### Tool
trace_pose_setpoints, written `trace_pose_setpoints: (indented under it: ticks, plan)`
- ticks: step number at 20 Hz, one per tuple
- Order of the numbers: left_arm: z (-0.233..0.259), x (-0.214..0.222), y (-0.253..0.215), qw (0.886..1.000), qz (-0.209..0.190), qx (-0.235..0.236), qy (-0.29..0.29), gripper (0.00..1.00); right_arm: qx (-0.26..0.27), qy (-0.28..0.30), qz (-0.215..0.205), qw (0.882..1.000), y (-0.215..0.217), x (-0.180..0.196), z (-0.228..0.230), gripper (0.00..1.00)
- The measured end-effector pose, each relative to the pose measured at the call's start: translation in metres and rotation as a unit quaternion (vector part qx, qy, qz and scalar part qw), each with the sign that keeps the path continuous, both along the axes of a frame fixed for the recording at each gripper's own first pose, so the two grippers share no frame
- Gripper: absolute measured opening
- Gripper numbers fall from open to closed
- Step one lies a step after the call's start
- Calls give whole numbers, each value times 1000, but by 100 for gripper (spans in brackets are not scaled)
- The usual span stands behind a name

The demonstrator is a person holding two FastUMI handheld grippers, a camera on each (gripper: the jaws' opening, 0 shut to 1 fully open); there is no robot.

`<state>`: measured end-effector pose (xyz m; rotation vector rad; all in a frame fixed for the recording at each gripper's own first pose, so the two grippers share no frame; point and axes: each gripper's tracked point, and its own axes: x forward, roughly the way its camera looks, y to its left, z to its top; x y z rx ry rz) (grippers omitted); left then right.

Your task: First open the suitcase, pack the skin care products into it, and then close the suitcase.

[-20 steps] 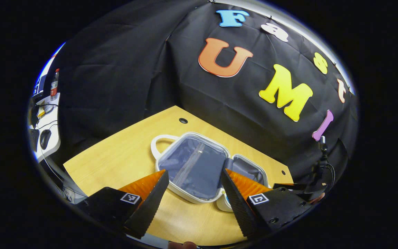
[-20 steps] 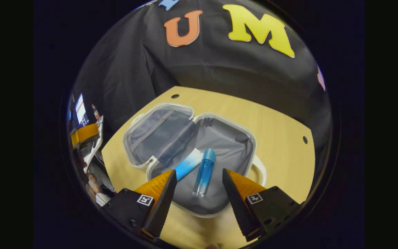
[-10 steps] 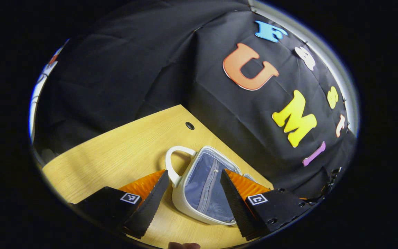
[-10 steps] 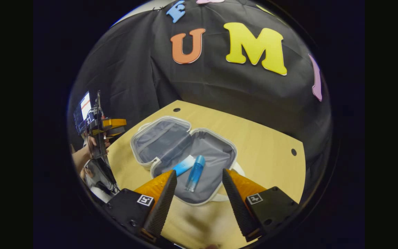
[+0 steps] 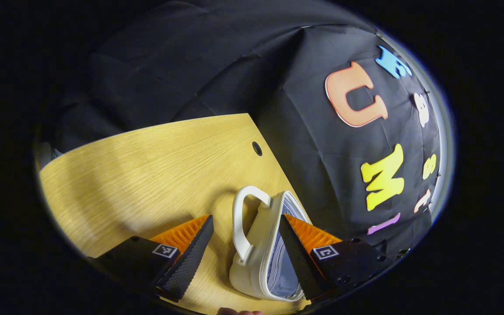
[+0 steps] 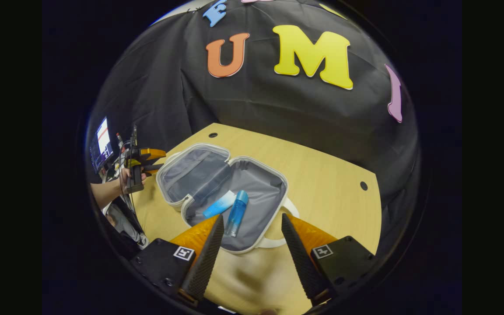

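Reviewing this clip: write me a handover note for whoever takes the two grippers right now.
Left gripper: open, empty, lined up on the lid half of the white hard-shell suitcase, at its handle side.
Right gripper: open, empty, held back above the near rim.
Suitcase lies open on the wooden table. The blue squeeze tube and the blue bottle lie inside the grey-lined half.
Done: opening, packing. Left: close the lid.

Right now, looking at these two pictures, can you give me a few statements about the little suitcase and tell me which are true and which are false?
1. The suitcase lies open on the table. True.
2. A blue bottle lies inside it. True.
3. The blue tube lies on the table outside the case. False: it lies inside, beside the bottle.
4. The right gripper grips the bottle. False: its fingers are apart, holding nothing.
5. The left gripper is open around the case's edge and handle. True.
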<state>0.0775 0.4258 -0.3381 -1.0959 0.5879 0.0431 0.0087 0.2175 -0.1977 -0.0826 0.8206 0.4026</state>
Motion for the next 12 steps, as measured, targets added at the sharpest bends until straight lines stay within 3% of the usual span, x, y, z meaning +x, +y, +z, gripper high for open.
trace_pose_setpoints:
  ticks: [3,4,6,7,8,9,11,12]
  plan:
    - [-8,13,-1,999,19,-46,-7,94,-3,1,-12,1000,-7,2,1,79]
    - [-12,16,-3,998,22,-59,-7,100,-2,4,-17,1000,-9,3,0,79]
    - [-17,18,-6,996,24,-81,-1,86,-3,7,-24,1000,-13,3,-3,79]
    - [-20,20,-8,996,26,-90,2,83,-3,7,-27,1000,-14,4,-3,79]
    - [-23,23,-10,995,27,-100,1,90,-4,6,-29,1000,-15,5,-2,79]
    - [-23,25,-10,993,31,-113,0,76,-4,6,-29,1000,-16,4,-2,79]
    - [-13,31,-13,989,41,-142,-11,67,-2,7,-30,1000,-14,6,-3,77]
    - [-8,33,-12,988,46,-147,-17,58,1,7,-30,1000,-14,5,-3,79]
